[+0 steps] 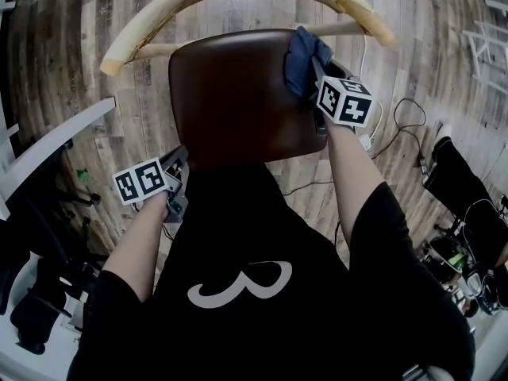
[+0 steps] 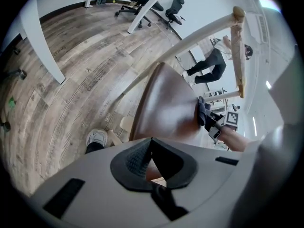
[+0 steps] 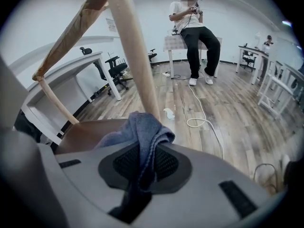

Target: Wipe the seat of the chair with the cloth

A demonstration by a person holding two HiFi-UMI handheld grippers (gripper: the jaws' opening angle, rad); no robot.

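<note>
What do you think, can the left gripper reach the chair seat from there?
Probably yes: the left gripper sits by the near edge of the seat, nothing between; the cloth is at the far side.

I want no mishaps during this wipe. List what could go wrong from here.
1. The right gripper pinches the cloth by one bunched fold. Dragging it across the seat could pull it loose.
2. The cloth sits at the seat's far right edge, close to the wooden post. A stroke there might knock the gripper against it.
</note>
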